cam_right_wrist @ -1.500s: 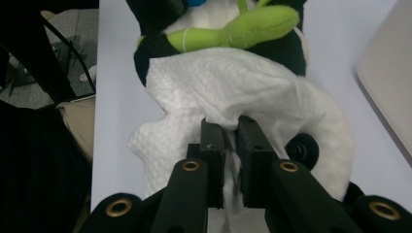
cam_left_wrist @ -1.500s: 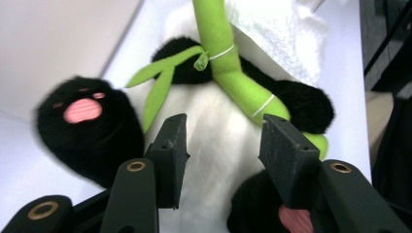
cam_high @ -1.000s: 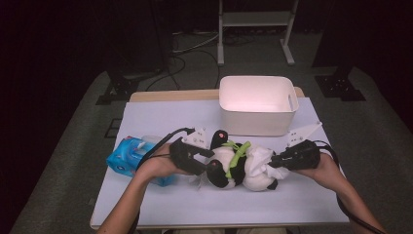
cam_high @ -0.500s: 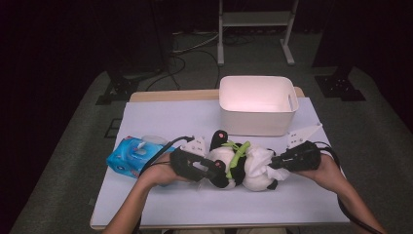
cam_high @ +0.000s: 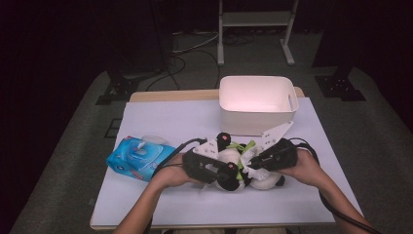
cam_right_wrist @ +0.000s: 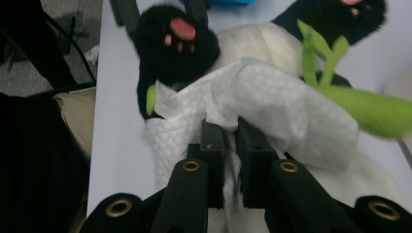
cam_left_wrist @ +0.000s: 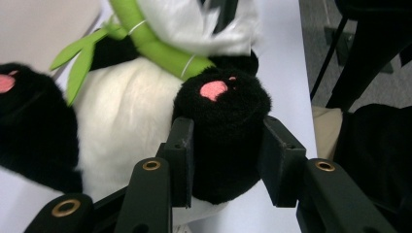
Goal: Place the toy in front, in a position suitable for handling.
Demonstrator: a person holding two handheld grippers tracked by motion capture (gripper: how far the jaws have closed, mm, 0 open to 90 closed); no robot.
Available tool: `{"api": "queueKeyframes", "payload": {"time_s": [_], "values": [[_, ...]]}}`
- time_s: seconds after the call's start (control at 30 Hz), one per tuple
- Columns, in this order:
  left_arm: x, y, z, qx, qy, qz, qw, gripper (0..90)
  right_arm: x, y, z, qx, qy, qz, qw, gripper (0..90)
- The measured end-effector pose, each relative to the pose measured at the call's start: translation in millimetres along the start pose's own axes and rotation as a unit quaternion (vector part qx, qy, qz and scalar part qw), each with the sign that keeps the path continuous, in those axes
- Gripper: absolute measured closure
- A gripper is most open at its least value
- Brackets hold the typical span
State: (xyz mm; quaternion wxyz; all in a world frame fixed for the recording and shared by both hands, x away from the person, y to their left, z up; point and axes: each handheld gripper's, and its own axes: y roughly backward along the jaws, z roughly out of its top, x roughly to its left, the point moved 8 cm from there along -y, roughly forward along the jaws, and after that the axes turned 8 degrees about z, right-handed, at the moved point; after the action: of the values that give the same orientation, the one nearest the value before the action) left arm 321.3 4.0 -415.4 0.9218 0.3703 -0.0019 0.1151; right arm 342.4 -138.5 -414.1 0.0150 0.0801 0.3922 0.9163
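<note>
A panda soft toy [cam_high: 243, 168] lay on its back on the white table [cam_high: 160, 122], near the front edge and about halfway along it. It was black and white, and it had a green bamboo stalk [cam_left_wrist: 155, 46] lying across its white tummy. The left gripper [cam_left_wrist: 226, 162] had just been closing, and its two black jaws pressed on one of the panda's black paws [cam_left_wrist: 221, 131], one jaw on each side. A small pink pad showed on the end of that paw. The right gripper [cam_right_wrist: 231, 141] had its jaws very close together, and they pinched a white wet wipe [cam_right_wrist: 272, 104]. The wipe was draped over the panda's tummy, just beside the green bamboo. In the right gripper view another black paw [cam_right_wrist: 175, 43] with pink toes stuck up behind the wipe. In the high view the left gripper [cam_high: 221, 171] and the right gripper [cam_high: 253, 163] met over the toy, with a hand behind each one. A blue pack of wet wipes [cam_high: 139, 158] lay near the left edge of the table, well apart from the panda. A white plastic tub [cam_high: 255, 119] stood by the back edge of the table, just behind the toy.
</note>
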Motion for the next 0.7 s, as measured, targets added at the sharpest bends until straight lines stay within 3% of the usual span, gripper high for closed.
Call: {"api": "queueKeyframes", "payload": {"time_s": [0.07, 0.27, 0.5, 0.57, 0.7], "values": [[-0.3, -2.9, 1.3, 0.002, -0.005, 0.005, 1.0, 60.5, 0.1, -3.9, 3.4, 0.003, 0.003, 0.004, 1.0, 81.9], [2.5, -2.0, 0.5, -0.013, 0.007, 0.005, 0.9999, 60.0, 3.1, -0.9, 14.7, -0.011, 0.008, 0.014, 0.9998, 82.0], [3.2, 2.4, -2.7, -0.022, 0.011, 0.02, 0.9995, 57.2, 13.3, -12.7, 44.4, -0.013, 0.034, 0.036, 0.9987, 81.9], [3.0, 3.2, -6.0, -0.028, 0.02, 0.019, 0.9992, 57.2, 13.3, -14.6, 47.1, -0.009, 0.036, 0.037, 0.9986, 81.9], [0.4, 2.6, -9.1, -0.029, 0.017, 0.014, 0.9993, 59.1, 10.7, -18.3, 39.1, 0.009, 0.027, 0.043, 0.9987, 81.9]]}}
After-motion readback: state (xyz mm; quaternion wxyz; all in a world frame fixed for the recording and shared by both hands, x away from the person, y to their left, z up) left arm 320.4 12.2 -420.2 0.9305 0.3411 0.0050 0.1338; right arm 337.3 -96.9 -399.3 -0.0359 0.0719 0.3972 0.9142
